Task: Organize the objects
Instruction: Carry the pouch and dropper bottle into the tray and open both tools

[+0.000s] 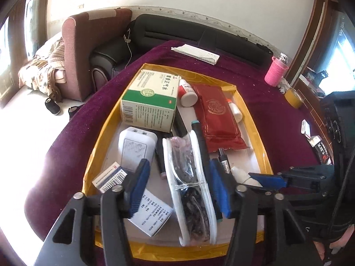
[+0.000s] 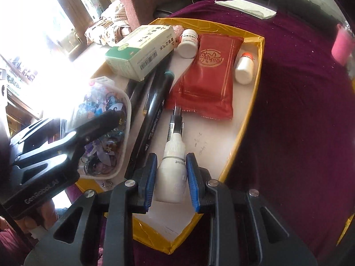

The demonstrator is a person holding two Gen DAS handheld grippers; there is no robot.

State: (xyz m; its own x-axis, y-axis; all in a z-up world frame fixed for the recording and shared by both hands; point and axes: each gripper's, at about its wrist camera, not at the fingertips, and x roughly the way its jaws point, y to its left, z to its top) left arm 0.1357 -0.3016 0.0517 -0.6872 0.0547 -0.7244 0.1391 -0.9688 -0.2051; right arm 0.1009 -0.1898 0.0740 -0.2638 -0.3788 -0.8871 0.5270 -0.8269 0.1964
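Note:
A yellow-rimmed tray [image 1: 100,141] on a purple cloth holds the objects. A clear pouch of trinkets [image 1: 188,166] with white edges lies in it, between the blue pads of my left gripper [image 1: 179,188]; the jaws stand open, and the left pad is clear of the pouch. My right gripper [image 2: 170,175] is shut on a white dropper bottle [image 2: 172,168] just above the tray's near right part. The left wrist view shows that bottle [image 1: 240,174] and the right gripper [image 1: 266,180] at the tray's right rim. In the right wrist view the left gripper [image 2: 104,119] hangs over the pouch [image 2: 106,97].
The tray also holds a green and white medicine box [image 1: 150,102], a white charger [image 1: 136,148], a red packet [image 1: 218,115], two white pill bottles [image 2: 187,43], black markers [image 2: 155,108] and a small barcode box [image 1: 109,177]. On the cloth are a paper [image 1: 195,53], a pink bottle [image 1: 276,72] and a tape roll [image 1: 294,98].

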